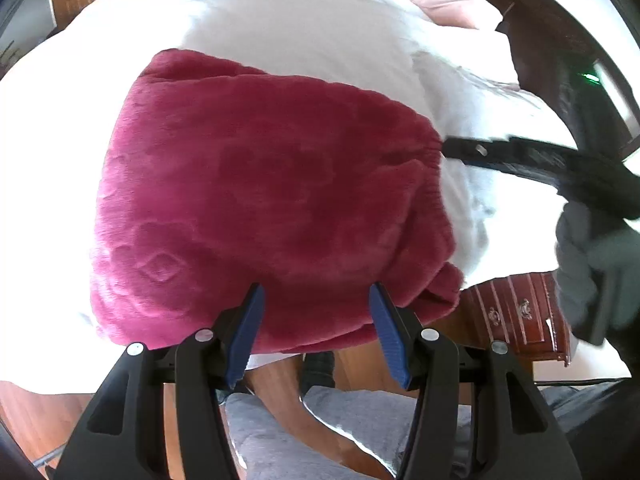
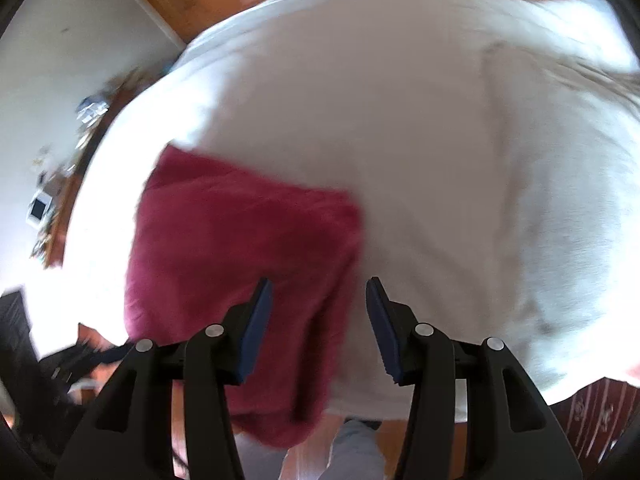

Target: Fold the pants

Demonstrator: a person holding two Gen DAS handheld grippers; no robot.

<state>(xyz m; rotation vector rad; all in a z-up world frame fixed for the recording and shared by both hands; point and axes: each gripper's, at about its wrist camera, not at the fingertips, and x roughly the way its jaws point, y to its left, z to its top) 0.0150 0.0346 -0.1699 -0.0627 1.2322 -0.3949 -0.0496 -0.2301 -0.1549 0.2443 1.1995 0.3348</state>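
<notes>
On the white bedsheet, toward its near edge, the crimson fleece pants lie in a folded, roughly square bundle, with an embossed flower pattern pressed into the pile. From my left wrist view they fill the centre, and their near hem hangs just past the mattress at 6 o'clock. My left gripper hovers over that hem with its 2 blue pads spread and nothing pinched between them; the fleece shows behind the gap, not in it. My right gripper is likewise spread and empty, with the pants off at 9 o'clock from its tips and bare sheet ahead. In the left view that gripper reaches in from 3 o'clock, just beside the gathered waistband, held by a grey-gloved hand; I cannot tell whether it touches the cloth. I judge this fabric soft, thick and light, with no stiffness at all: it will sag wherever it is unsupported, and the plush pile should give the pads decent friction. The layers may slide over 1 another, though, so a shallow pinch risks lifting only the top layer. If another fold is wanted, I would bite deep at the 2 near corners, catching every layer, and carry both across together. A dark wooden nightstand stands beside the bed at 4 o'clock.
</notes>
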